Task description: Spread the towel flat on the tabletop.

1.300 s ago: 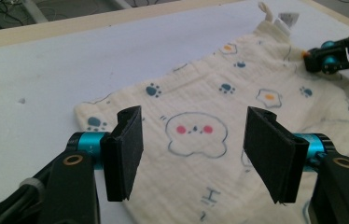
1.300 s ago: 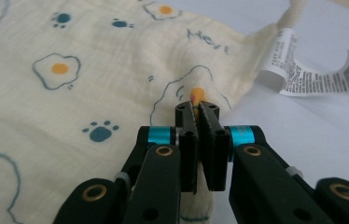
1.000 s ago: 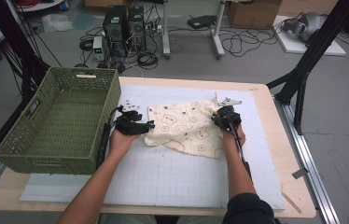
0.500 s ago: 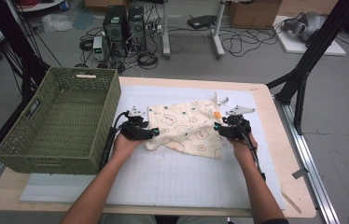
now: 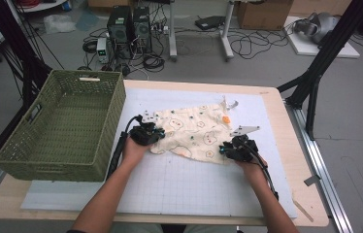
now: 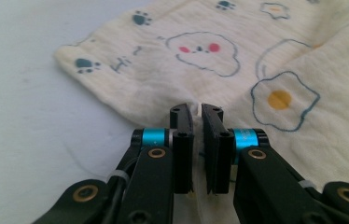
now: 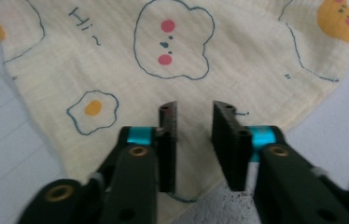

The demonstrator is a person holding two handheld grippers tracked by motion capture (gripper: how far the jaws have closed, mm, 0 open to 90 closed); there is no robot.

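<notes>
A: Status on the cloth (image 5: pixel 194 132)? We have it lying flat on the white mat (image 5: pixel 170 194) on the counter (image 5: pixel 296 145), just right of the green basket (image 5: pixel 58 131).

B: We're taking two edges so we can lift or fold it, we reckon. Left gripper (image 6: pixel 197 114): jaws have just been closing, now nearly pressed together, pinching a fold of the near-left edge.

A: And the right gripper (image 7: pixel 194 112)?

B: Jaws have been closing too, but a gap remains. They straddle the near-right corner; pads aren't pressing on fabric yet, so no grip there.
</notes>
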